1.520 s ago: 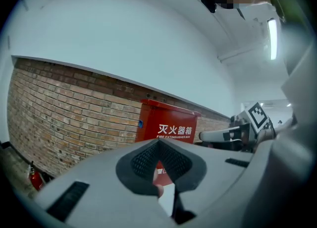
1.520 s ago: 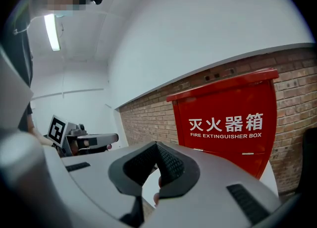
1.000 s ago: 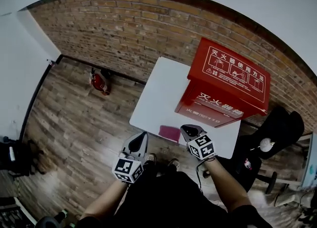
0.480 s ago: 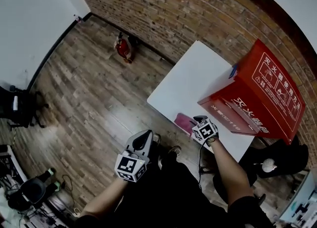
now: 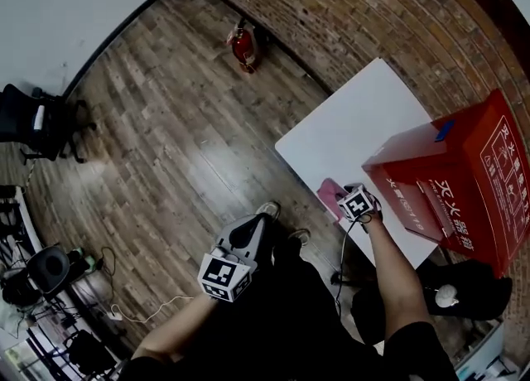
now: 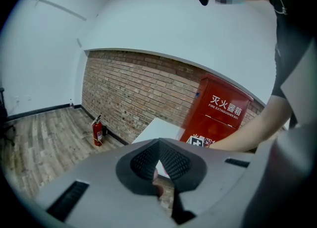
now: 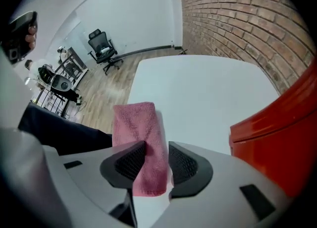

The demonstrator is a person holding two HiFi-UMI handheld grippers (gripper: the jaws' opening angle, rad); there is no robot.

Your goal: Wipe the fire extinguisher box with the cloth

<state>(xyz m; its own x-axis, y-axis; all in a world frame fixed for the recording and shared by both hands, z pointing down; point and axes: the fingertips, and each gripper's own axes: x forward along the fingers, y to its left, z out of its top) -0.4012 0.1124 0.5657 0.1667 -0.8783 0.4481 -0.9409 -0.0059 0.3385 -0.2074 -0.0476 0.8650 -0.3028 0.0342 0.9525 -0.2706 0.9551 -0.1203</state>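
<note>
A folded pink cloth (image 7: 136,128) lies near the front edge of the white table (image 7: 198,93). My right gripper (image 7: 151,160) points steeply down over it. Its jaws have just been opening and stand wide, with the cloth's near end between them and not gripped. In the head view the cloth (image 5: 330,195) shows just left of the right gripper (image 5: 343,199). The red fire extinguisher box (image 5: 464,180) stands on the table (image 5: 348,131), to the right of the cloth. My left gripper (image 5: 255,226) hangs off the table over the floor, shut and empty. Its view shows the box (image 6: 220,115) ahead.
A red fire extinguisher (image 5: 243,46) stands on the wooden floor by the brick wall. A black office chair (image 5: 33,122) and cables sit at the far left. The person's legs and shoes are below the table's front edge.
The right gripper has come down onto the cloth at the table's front edge and its jaws have opened. The left gripper has dropped lower, away from the table. The head view has swung left.
</note>
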